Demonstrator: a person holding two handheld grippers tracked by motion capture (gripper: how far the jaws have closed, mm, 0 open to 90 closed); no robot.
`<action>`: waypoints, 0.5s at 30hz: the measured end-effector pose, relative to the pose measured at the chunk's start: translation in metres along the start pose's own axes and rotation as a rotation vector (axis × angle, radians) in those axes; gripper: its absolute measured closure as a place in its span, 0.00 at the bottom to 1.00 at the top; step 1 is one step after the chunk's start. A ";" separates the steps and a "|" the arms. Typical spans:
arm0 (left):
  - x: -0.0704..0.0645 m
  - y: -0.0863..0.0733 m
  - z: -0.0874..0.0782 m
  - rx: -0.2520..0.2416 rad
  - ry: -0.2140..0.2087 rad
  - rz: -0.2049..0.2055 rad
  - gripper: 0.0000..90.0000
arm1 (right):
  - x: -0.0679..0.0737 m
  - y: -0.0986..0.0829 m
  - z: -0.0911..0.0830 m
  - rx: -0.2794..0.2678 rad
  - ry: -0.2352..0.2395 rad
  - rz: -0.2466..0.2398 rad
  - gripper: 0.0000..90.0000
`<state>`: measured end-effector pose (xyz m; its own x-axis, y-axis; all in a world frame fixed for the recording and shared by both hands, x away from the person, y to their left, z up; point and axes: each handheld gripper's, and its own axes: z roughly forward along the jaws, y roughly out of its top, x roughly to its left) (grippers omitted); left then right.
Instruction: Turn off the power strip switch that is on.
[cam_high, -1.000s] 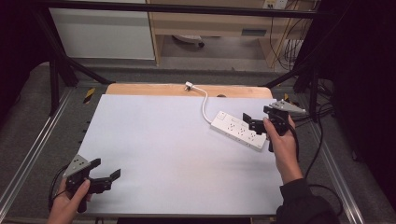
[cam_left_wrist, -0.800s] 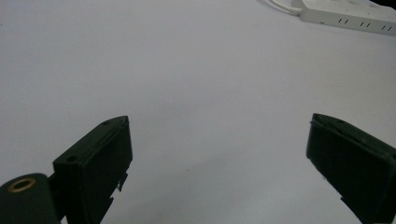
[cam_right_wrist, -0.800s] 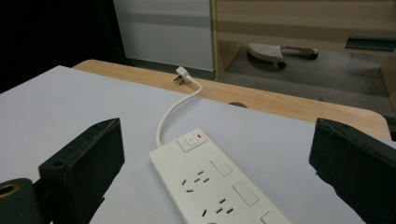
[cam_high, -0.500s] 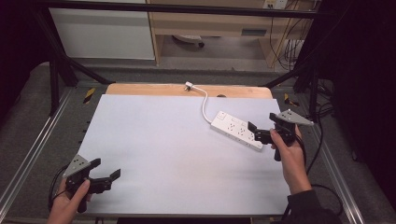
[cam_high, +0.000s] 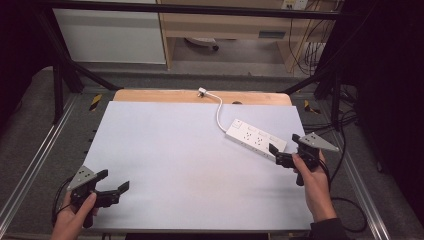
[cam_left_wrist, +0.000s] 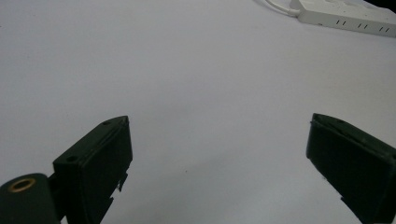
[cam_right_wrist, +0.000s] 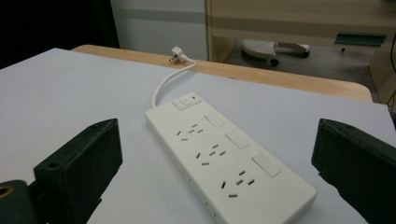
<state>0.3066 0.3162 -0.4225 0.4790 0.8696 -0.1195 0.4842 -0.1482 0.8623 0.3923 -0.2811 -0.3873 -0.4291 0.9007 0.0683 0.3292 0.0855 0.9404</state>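
At the desk's near-left corner the left gripper (cam_high: 107, 191) idles, jaws open and empty. The white plastic power strip (cam_high: 255, 139) lies far right; the right gripper (cam_high: 281, 154), jaws spread, has pulled back to its near end, seemingly releasing it.

A white power strip (cam_right_wrist: 224, 161) with a white cord (cam_right_wrist: 164, 84) is seen at the far right on a pale lilac-white mat (cam_high: 180, 150). A tan wooden table edge (cam_high: 150, 96) is shown beyond. Both grippers (cam_high: 285, 152) (cam_high: 114, 187) are black.
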 end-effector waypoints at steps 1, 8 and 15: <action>0.000 0.000 0.000 0.000 -0.001 0.001 0.08 | 0.000 -0.002 -0.001 0.000 -0.006 -0.002 0.03; 0.000 0.000 0.000 -0.002 -0.004 0.003 0.08 | 0.003 -0.018 -0.001 0.015 0.005 0.006 0.03; -0.001 0.000 0.000 -0.002 -0.007 0.004 0.08 | 0.008 -0.034 0.003 0.041 0.017 0.001 0.03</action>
<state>0.3063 0.3154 -0.4225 0.4860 0.8657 -0.1198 0.4808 -0.1504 0.8638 0.3801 -0.2752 -0.4203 -0.4432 0.8932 0.0755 0.3641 0.1024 0.9257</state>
